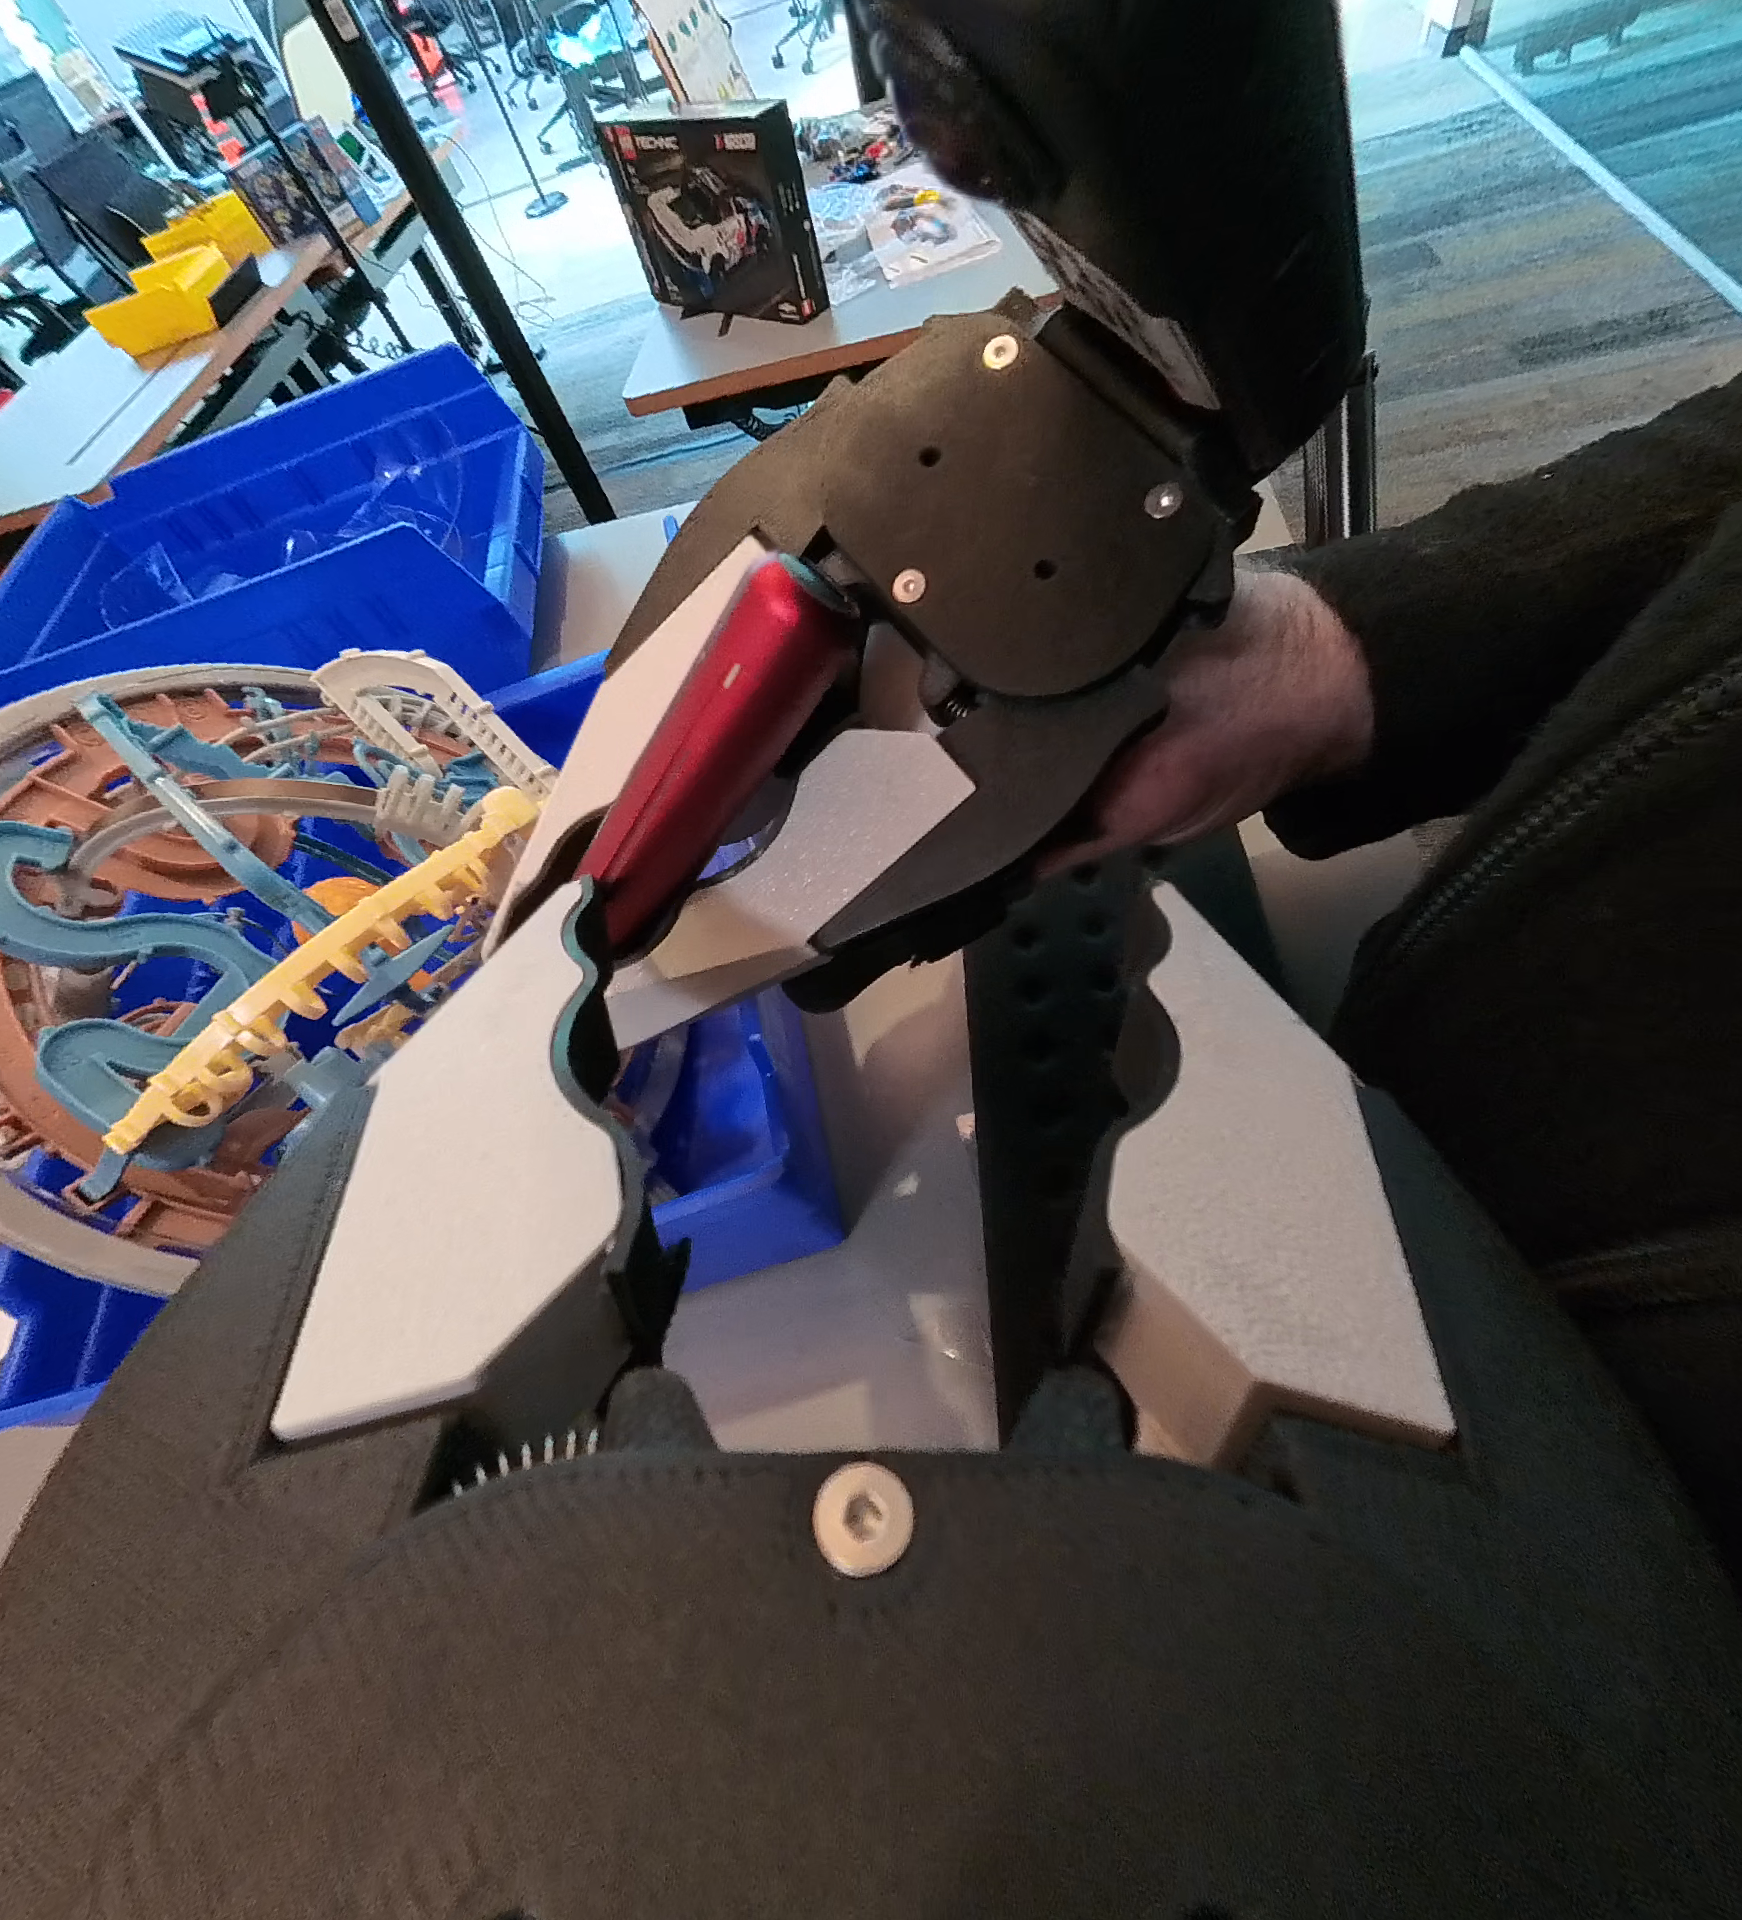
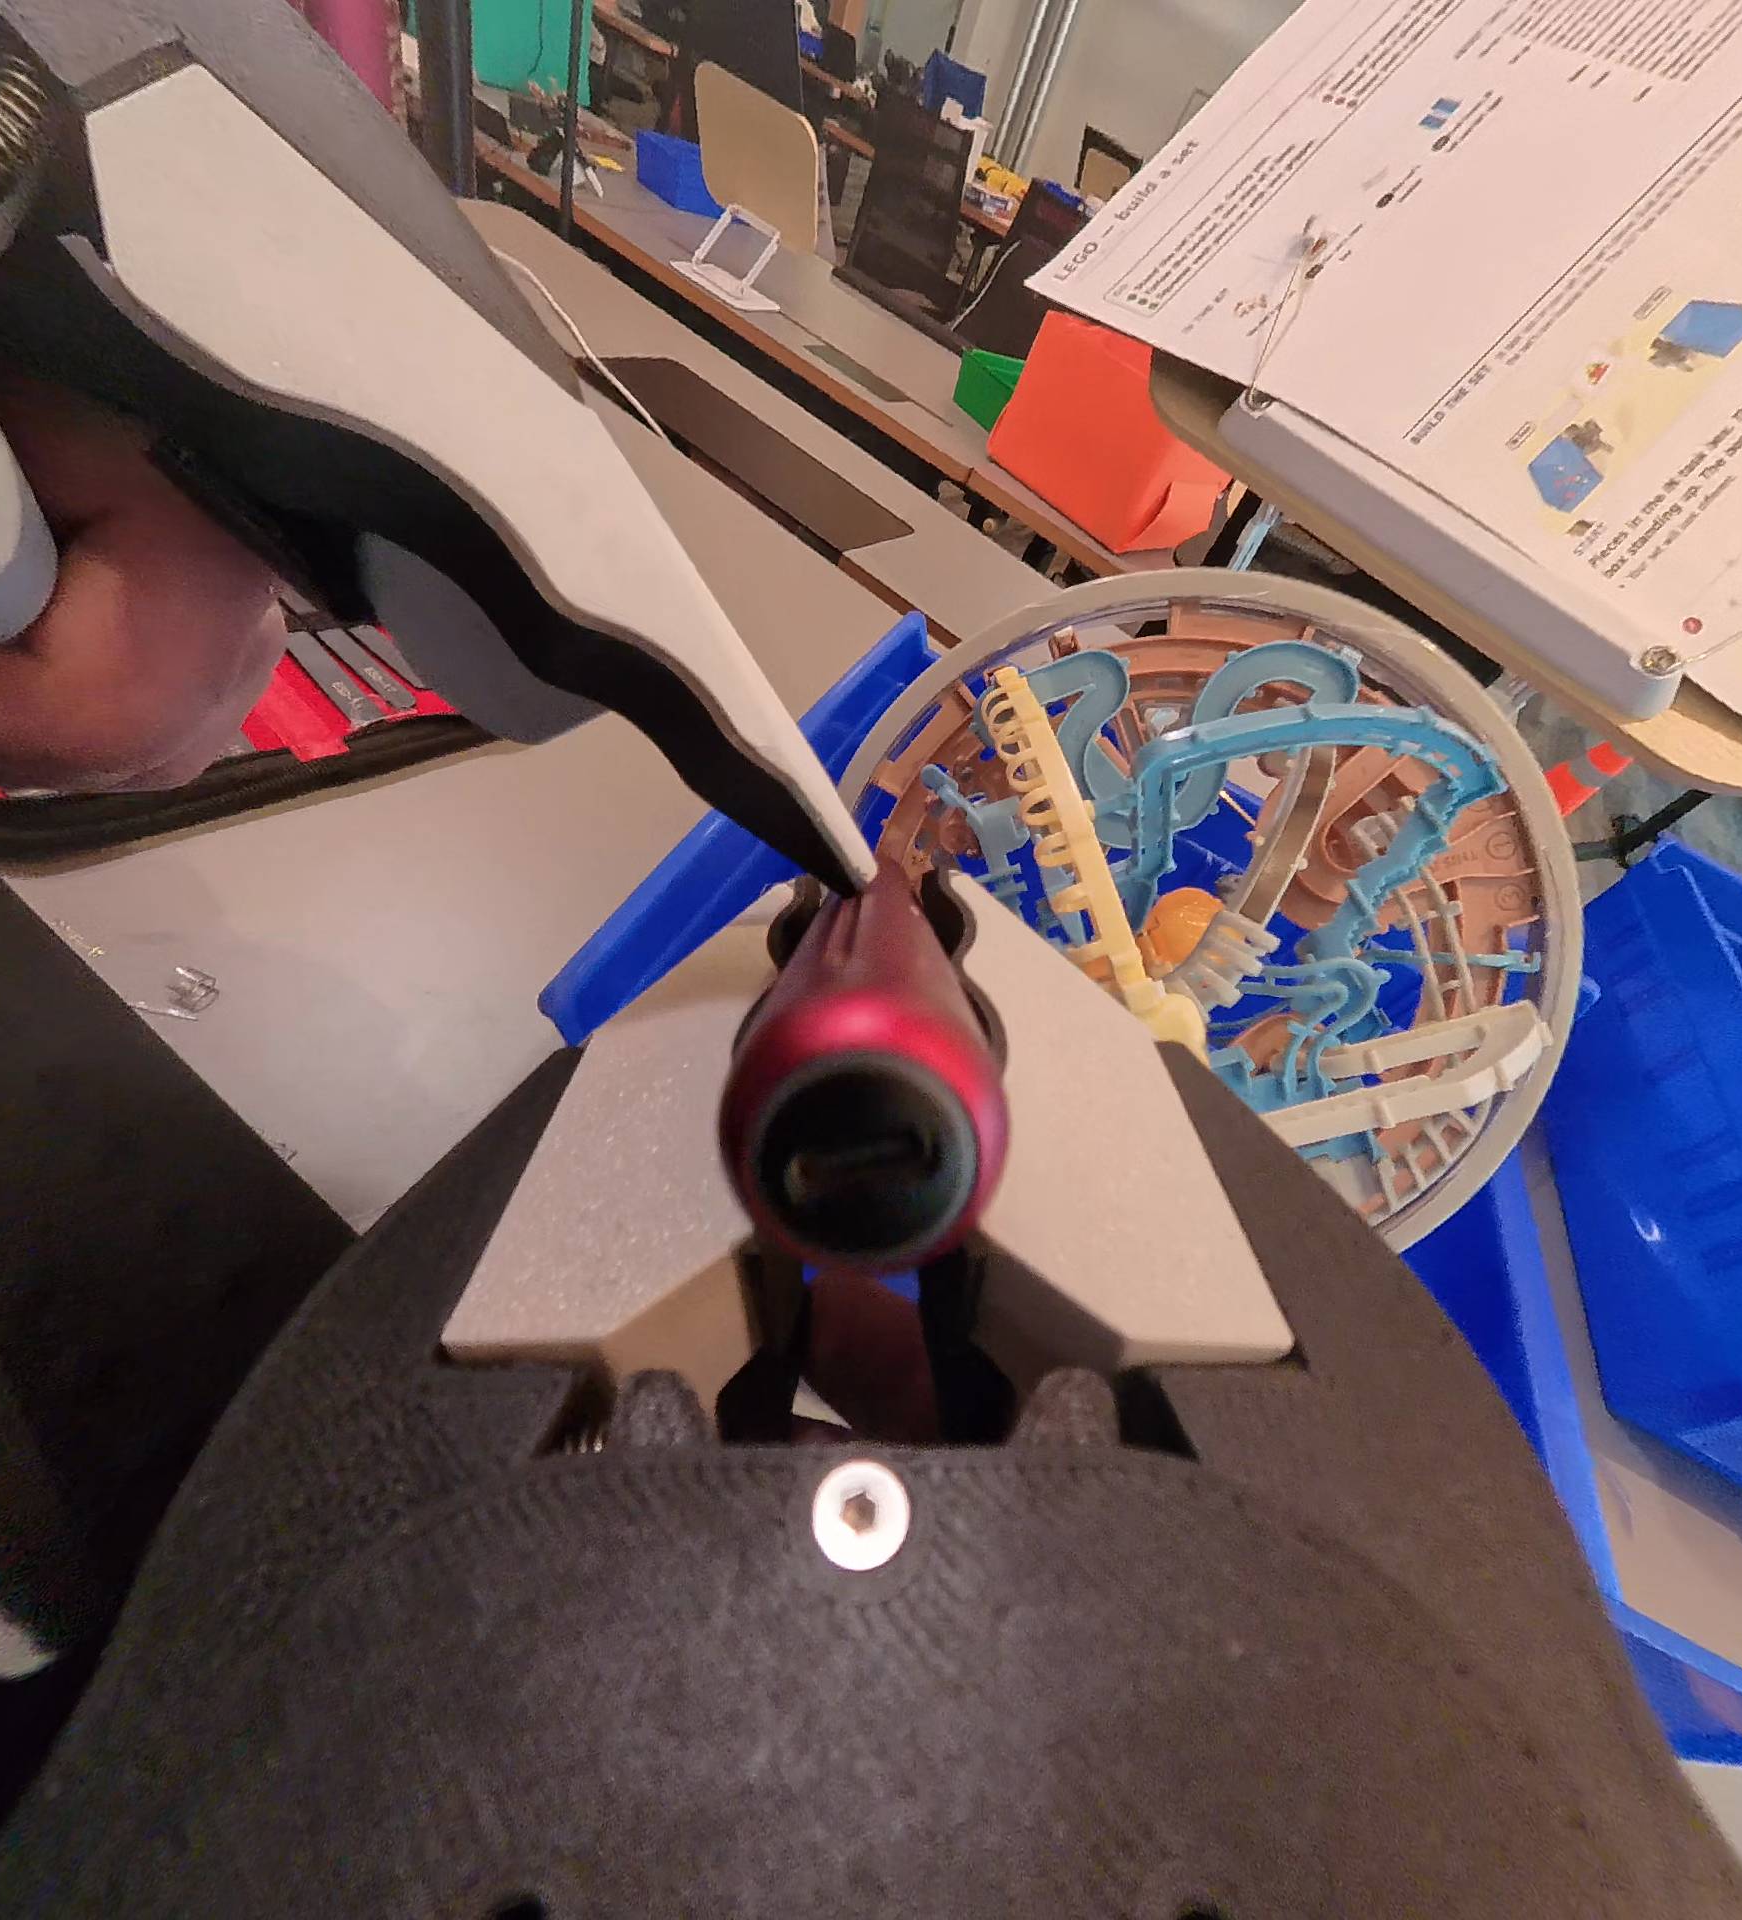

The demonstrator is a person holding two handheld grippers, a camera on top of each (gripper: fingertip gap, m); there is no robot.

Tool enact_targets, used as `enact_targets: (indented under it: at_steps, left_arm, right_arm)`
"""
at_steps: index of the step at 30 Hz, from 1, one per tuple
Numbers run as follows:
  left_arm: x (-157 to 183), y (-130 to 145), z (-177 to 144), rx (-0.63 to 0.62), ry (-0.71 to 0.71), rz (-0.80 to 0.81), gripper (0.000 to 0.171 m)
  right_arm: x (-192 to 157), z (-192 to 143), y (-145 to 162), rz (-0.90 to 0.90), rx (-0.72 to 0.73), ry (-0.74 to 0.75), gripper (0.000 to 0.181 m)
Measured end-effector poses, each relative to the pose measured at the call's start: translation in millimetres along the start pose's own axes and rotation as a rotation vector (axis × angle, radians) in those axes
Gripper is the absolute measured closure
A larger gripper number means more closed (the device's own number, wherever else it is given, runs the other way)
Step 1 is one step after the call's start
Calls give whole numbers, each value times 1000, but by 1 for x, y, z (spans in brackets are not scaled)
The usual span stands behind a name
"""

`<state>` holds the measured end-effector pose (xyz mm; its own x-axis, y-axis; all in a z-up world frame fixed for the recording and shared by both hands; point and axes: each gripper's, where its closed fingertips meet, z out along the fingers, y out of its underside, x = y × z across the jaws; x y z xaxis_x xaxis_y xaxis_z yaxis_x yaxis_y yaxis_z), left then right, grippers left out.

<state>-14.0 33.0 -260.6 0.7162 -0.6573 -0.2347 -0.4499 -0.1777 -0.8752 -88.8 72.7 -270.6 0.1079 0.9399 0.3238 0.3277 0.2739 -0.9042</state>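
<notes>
1. Right wrist view: the right gripper (image 2: pixel 862 1049) is clamped on a red cylindrical tool (image 2: pixel 862 1132), its black end facing the camera.
2. Left wrist view: the left gripper (image 1: pixel 867 1049) stands wide, one fingertip (image 1: pixel 545 966) touching the tool's front end.
3. A round marble-maze toy (image 2: pixel 1251 883) lies in a blue bin (image 2: pixel 1677 1039) beside both grippers.
</notes>
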Motion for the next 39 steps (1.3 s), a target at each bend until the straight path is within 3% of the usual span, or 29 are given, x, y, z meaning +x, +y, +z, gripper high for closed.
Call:
enact_targets:
  at_steps: [10, 19, 30, 39]
  left_arm:
    - [2, 2, -3, 11, 40, 13, 80]
    - [11, 3, -14, 53, 66, -29, 89]
    - [-4, -1, -27, 186, 86, -324, 92]
    - [8, -7, -23, 182, 95, -280, 93]
  right_arm:
    - [-2, -1, 4, -7, -57, 40, 161]
    - [-13, -2, 7, -159, -90, 124, 161]
    - [-17, 1, 7, -231, -85, 159, 161]
    - [-16, 0, 5, -241, -75, 162, 161]
